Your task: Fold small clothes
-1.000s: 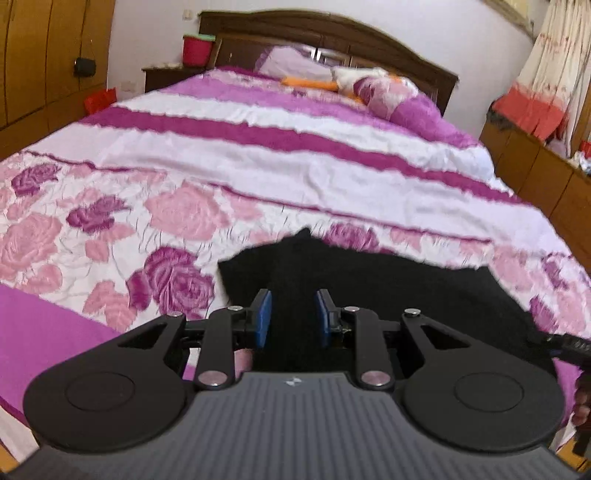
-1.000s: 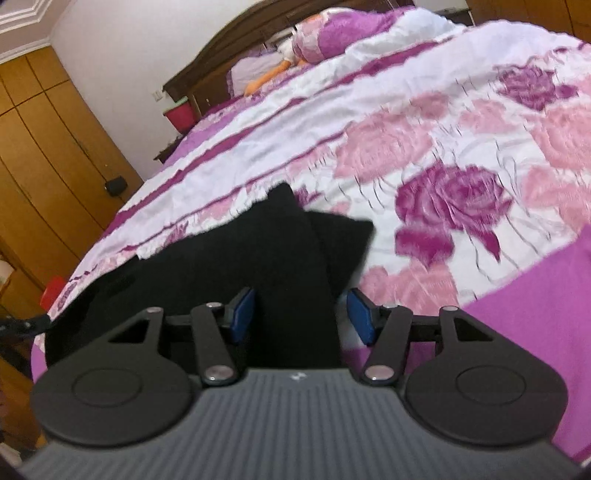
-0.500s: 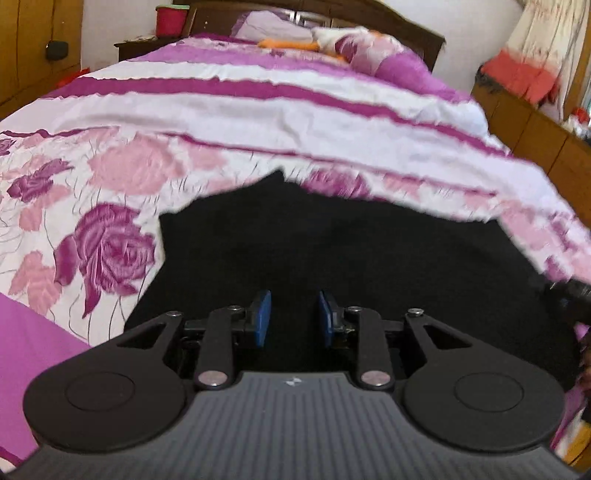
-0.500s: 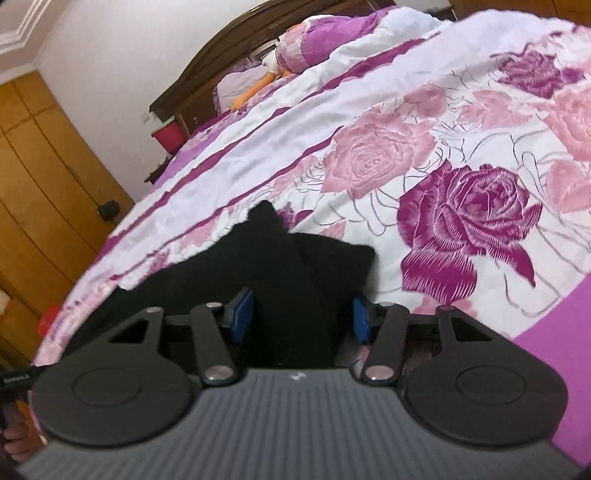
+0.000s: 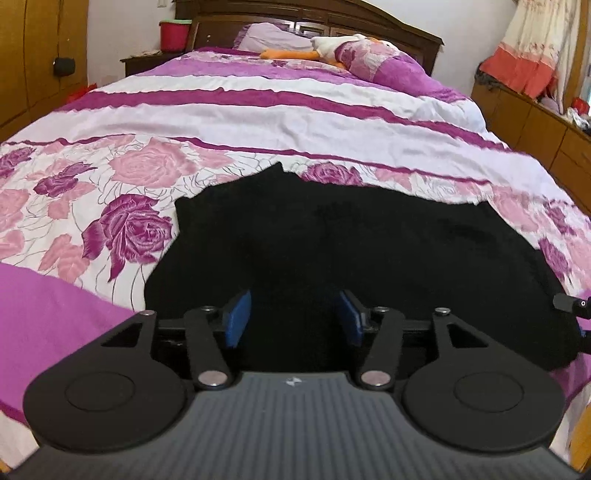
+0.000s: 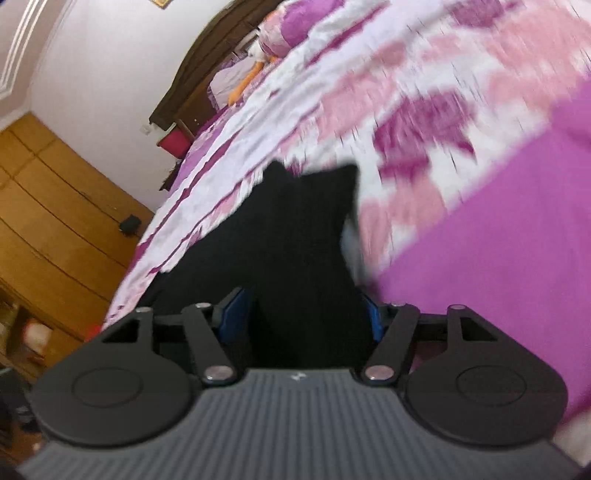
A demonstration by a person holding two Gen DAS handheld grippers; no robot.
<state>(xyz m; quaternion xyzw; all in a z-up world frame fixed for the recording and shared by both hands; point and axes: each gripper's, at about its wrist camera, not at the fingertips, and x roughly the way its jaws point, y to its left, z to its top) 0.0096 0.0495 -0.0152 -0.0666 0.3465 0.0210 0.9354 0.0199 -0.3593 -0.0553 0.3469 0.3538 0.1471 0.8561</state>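
A black garment (image 5: 351, 240) lies spread across the near end of the flowered bedspread (image 5: 258, 122). Low over its near edge sits my left gripper (image 5: 291, 317); its jaws are opening, and the blue pads (image 5: 236, 317) stand clear of the cloth lying between them. In the blurred, tilted right wrist view, a folded flap of the garment (image 6: 303, 221) runs up between the fingers of my right gripper (image 6: 304, 317). Those jaws are opening too, and the pads do not visibly pinch the cloth. A black part of the right tool (image 5: 572, 306) shows at the left view's right edge.
Pillows and a plush toy (image 5: 332, 48) lie by the dark wooden headboard (image 5: 314, 18). A red bin (image 5: 173, 35) stands on a nightstand at the far left. Wooden wardrobes (image 6: 55, 206) line one side, and a low cabinet (image 5: 535, 122) under curtains lines the other.
Both grippers sank toward the bed and the garment came down flat. The left jaws spread wide off the cloth. The right gripper rolled and its jaws widened a little.
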